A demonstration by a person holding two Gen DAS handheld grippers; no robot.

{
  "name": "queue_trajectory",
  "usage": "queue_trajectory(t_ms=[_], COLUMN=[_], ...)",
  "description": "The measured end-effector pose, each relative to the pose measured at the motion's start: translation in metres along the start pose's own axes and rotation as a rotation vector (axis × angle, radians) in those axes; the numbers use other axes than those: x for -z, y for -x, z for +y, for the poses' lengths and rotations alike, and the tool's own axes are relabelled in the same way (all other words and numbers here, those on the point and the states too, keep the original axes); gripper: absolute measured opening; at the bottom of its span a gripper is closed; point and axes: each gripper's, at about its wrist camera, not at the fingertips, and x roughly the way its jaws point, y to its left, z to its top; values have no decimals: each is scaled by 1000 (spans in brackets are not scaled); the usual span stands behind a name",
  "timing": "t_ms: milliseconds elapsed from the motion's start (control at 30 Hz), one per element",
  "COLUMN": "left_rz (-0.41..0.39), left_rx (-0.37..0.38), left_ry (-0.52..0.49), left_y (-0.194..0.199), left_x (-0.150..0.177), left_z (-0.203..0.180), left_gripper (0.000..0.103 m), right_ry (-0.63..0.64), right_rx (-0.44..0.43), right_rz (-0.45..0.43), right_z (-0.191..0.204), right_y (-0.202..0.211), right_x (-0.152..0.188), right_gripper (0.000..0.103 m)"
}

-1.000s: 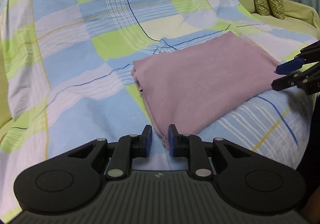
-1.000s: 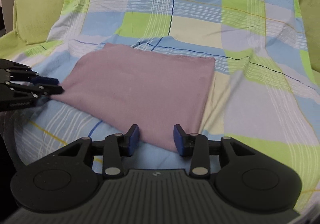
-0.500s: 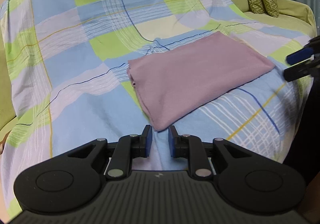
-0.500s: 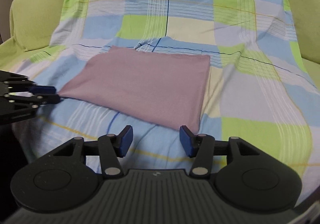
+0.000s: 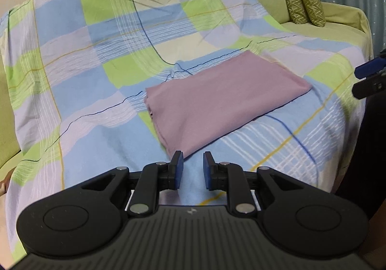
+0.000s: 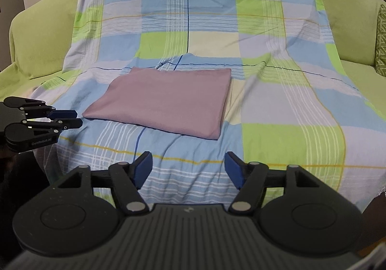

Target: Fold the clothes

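Both my tongs stand empty: left gripper (image 5: 191, 168) narrowly parted, right gripper (image 6: 188, 169) just spreading wide, folded pink cloth (image 6: 166, 103) ahead

We carry two alike tools; our left gripper (image 5: 191, 169) has a matte black body, ribbed on top with a small pale emblem, and two round flat housings at its sides; black linkage arms run forward, pinned with silver rivets, to fingers faced in blue pads (image 5: 179, 168); our right gripper (image 6: 188, 169) matches; seen side-on, the left one bears white "GenRobot.AI" lettering.
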Motion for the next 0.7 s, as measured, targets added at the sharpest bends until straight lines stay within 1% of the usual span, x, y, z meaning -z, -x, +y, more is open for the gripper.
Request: queue_trajectory(t_ms=[33, 133, 233, 400, 500, 567, 633, 700], left_rz=[1, 11, 26, 39, 42, 35, 31, 26], left_rx=[-1, -4, -7, -17, -12, -14, -9, -3], left_ry=[-5, -14, -46, -156, -259, -336, -392, -448], left_y=[1, 0, -5, -22, -35, -42, -46, -51], left_x=[-1, -5, -8, -14, -14, -13, -10, -8], left_z=[-1, -4, -7, -16, -27, -35, -38, -41], left_gripper=[23, 23, 23, 23, 24, 25, 25, 25], right_ry=[-2, -13, -13, 4, 38, 62, 88, 128], right_rx=[-2, -27, -40, -40, -41, -53, -67, -64], right_rz=[-3, -2, -1, -5, -2, 6, 20, 25], right_z=[0, -1, -3, -5, -3, -4, -4, 1], right_y=[0, -7, -17, -34, -42, -47, -54, -61], right_x=[1, 3, 4, 2, 1, -1, -5, -9], right_gripper=[78, 78, 78, 78, 77, 74, 52, 43])
